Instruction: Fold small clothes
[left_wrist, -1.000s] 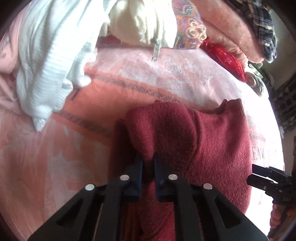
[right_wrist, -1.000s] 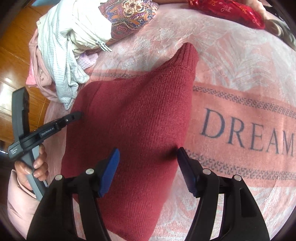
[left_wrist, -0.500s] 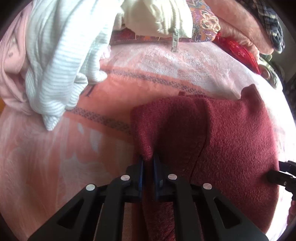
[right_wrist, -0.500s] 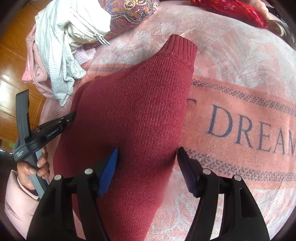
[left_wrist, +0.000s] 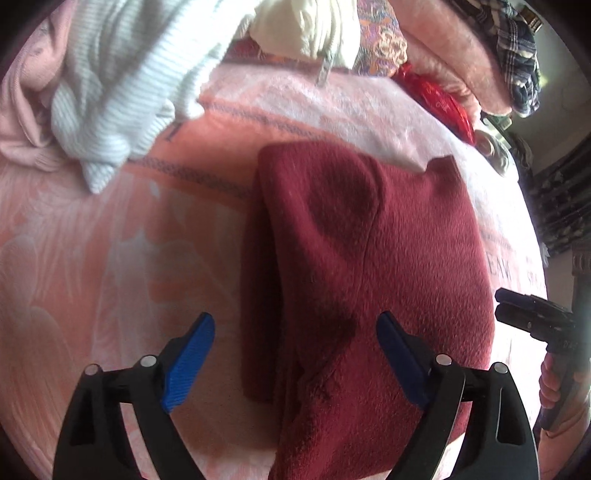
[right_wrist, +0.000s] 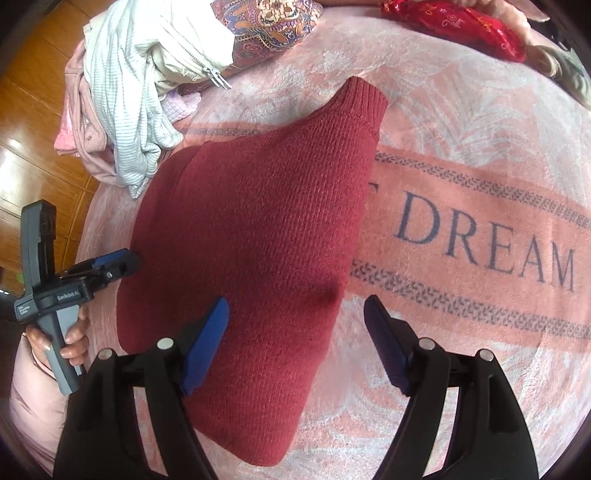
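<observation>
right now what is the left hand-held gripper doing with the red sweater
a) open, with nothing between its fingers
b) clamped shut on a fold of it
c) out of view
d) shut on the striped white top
a: the left hand-held gripper has its blue pads spread wide above the red sweater, which lies loose on the pink blanket.

Each camera sat just behind its own two fingers and looked steeply down, close to the bed. The left view faced the red sweater (left_wrist: 369, 258) from its left edge; the right view faced the sweater (right_wrist: 251, 229) from its right edge. Both shared the sweater and the clothes pile (left_wrist: 118, 92) (right_wrist: 140, 74).
</observation>
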